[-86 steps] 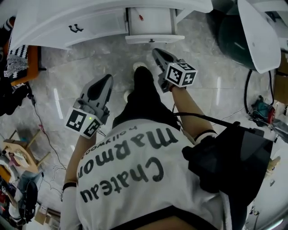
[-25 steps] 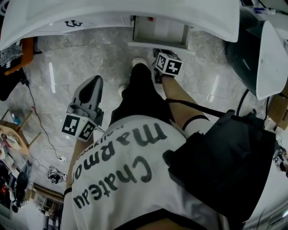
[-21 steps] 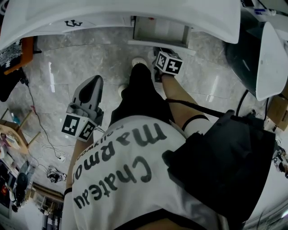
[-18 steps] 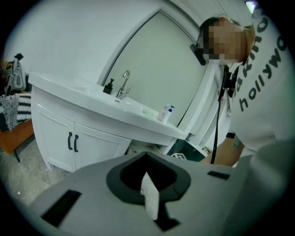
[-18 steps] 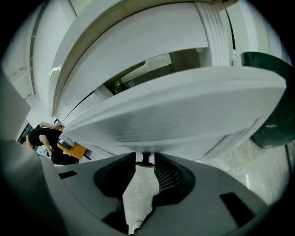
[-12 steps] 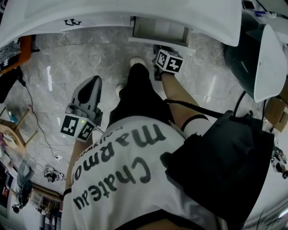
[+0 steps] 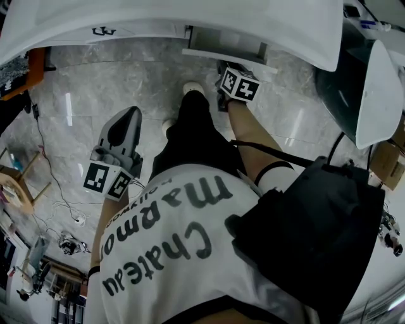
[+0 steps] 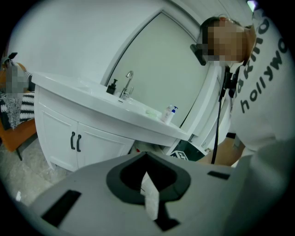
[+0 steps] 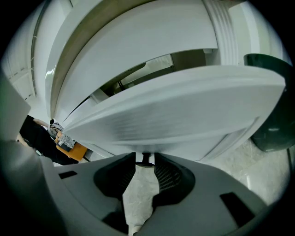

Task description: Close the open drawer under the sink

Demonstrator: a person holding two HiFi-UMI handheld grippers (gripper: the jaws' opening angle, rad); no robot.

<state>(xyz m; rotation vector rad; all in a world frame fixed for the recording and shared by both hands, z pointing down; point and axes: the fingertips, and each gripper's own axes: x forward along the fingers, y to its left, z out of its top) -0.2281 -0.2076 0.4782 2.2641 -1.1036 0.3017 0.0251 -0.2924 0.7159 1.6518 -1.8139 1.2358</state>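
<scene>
Open drawer (image 7: 224,43) sits under the sink counter (image 7: 190,19), far side of the scene and slightly right, pulled out toward me with its top facing up. My right gripper (image 7: 225,68) is right at the front panel, pointing far and down. Its jaws are narrow, with the small dark drawer handle (image 9: 145,160) between the tips. The handle spans the gap and looks pinched (pad contact is a judgement, it's tight).

My left gripper (image 7: 128,115) has its tips together and holds nothing. It hangs over the floor tiles, well apart to the near left, so 1 hand does this job: the right.

Key relation: the drawer lies dead ahead of the right jaws. The front panel's long axis runs left-right and the slide axis runs near-far. The coming move should be a straight push away from me, square to the panel. An off-axis push risks racking the drawer.
</scene>
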